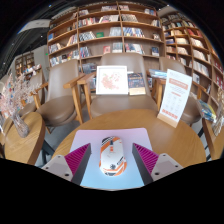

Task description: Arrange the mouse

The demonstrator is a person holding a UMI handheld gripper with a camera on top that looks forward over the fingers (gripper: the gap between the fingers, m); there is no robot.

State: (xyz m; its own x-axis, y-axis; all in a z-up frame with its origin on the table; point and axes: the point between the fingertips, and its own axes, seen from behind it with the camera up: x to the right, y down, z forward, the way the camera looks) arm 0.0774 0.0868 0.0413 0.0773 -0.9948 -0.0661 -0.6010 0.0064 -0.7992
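From my remote station I record the gripper (112, 162) with its two fingers spread apart, the magenta pads (80, 157) visible on their inner faces. Between them lies the white computer mouse with orange markings (112, 153), with a gap showing at either side, so I cannot say either pad presses on it. The mouse rests on a pale lilac rectangular mouse mat (112, 140), which sits on a round wooden table (175, 140). Beyond the mat, at the table's far side, stands a white upright display card (112, 79) with a reddish picture. To the right of it stands a white and orange leaflet sign (174, 97), tilted. Wooden chairs (62, 95) stand behind the table. Farthest off, tall wooden bookshelves filled with books (105, 32) line the walls.
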